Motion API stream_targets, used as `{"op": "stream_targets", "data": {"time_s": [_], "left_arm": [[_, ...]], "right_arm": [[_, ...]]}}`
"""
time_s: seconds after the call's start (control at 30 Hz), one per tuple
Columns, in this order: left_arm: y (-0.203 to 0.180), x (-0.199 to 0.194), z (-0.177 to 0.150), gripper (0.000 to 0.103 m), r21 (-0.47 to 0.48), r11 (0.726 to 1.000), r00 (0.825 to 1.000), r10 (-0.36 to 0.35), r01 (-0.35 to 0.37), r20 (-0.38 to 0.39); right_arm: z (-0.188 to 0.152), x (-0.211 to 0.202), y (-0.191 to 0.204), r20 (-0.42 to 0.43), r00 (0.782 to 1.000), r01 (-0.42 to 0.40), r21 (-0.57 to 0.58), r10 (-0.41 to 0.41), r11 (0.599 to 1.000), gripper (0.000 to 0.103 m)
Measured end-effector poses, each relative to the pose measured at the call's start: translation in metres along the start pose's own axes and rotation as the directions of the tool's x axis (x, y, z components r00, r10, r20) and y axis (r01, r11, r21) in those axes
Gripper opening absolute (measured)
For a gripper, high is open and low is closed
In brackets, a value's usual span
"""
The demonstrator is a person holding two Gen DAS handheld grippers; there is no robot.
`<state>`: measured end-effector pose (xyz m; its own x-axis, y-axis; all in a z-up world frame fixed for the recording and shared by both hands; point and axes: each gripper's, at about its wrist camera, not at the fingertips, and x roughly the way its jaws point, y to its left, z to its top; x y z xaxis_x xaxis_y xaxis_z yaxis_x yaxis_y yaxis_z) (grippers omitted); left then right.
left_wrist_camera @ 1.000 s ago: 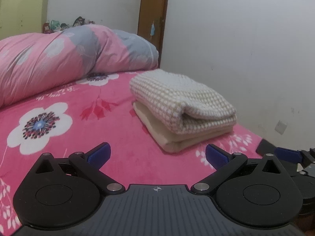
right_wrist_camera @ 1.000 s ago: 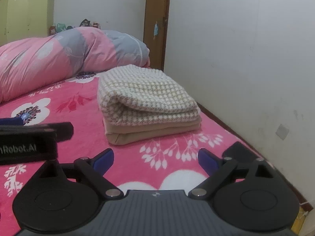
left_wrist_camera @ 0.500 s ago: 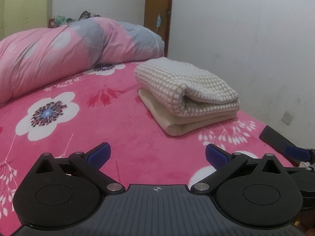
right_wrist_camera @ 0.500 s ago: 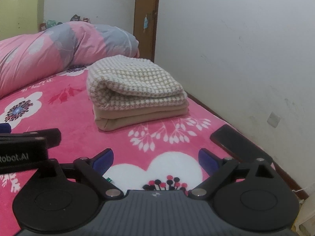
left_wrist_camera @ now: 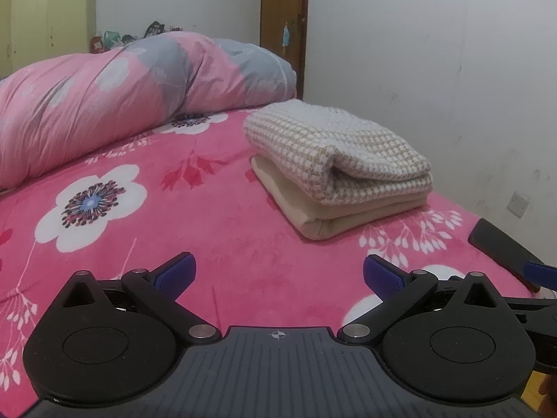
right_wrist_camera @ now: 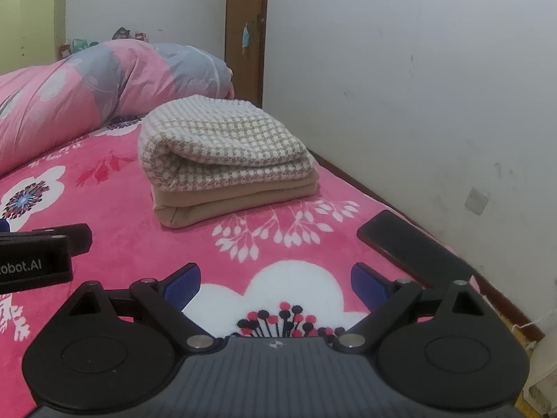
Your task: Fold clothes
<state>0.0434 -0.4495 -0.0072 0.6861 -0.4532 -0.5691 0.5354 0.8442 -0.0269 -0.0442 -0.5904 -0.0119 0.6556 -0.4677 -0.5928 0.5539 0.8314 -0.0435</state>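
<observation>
Both tongs, left (left_wrist_camera: 278,275) and right (right_wrist_camera: 276,284), gape empty and have drawn back from the folded stack (left_wrist_camera: 334,167) ahead; folding looks finished.

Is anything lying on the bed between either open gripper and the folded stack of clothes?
Nothing visible. Only bare pink floral blanket separates the left gripper and right gripper from the checked garment stacked on the beige one. The dark phone lies off right.

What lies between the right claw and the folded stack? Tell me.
Only bare pink floral bedspread between the right claw and the folded stack, shown in the right wrist view.
</observation>
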Motion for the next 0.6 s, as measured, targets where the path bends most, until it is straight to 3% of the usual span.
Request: {"op": "stream_targets", "data": {"time_s": [0.27,0.6], "left_arm": [[0.0026,0.0031,-0.0003,0.103,-0.024,1.0,0.999,-0.015,0.014,-0.044],[0.0004,0.0019,-0.001,0.103,0.001,1.0,0.999,-0.015,0.015,-0.045]], "right_arm": [[-0.0005,-0.0003,-0.0027,-0.007,1.0,0.001,0.009,-0.001,1.0,0.096],[-0.0026,0.0001,-0.0002,-0.013,1.0,0.001,0.004,-0.001,1.0,0.096]]}}
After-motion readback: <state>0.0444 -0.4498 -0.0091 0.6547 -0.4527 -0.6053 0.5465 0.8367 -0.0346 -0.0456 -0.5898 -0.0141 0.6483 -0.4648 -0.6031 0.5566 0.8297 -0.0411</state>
